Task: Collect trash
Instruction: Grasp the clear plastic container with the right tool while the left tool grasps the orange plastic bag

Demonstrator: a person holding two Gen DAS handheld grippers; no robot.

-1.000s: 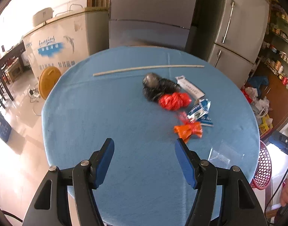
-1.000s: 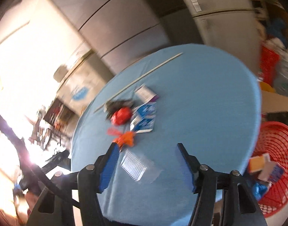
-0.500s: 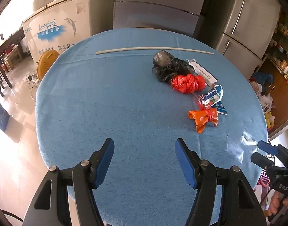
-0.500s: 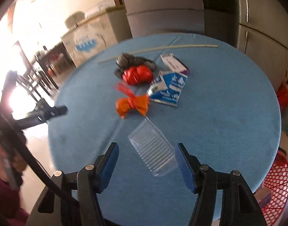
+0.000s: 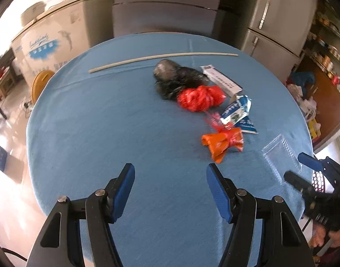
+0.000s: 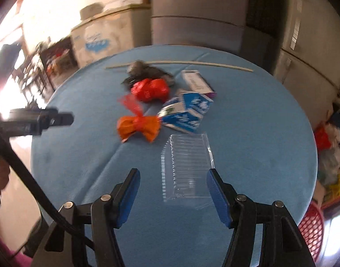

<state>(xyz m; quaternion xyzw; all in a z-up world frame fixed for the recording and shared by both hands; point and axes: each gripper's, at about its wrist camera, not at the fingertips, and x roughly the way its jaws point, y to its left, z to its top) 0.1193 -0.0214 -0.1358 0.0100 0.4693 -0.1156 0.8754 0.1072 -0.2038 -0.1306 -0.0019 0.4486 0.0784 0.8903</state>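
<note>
Right wrist: clear tray (image 6: 185,166) now nearer jaws (open).

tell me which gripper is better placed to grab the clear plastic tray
Right. The clear plastic tray lies straight ahead of the right gripper, its near end between the open jaws. The left gripper faces bare blue tablecloth, with the tray off to its side.

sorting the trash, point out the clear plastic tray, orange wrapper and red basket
clear plastic tray (image 6: 186,166), right wrist view, ribbed middle
orange wrapper (image 6: 137,128), right wrist view, pinched centre
red basket (image 6: 311,229), right wrist view, mesh wall
</note>
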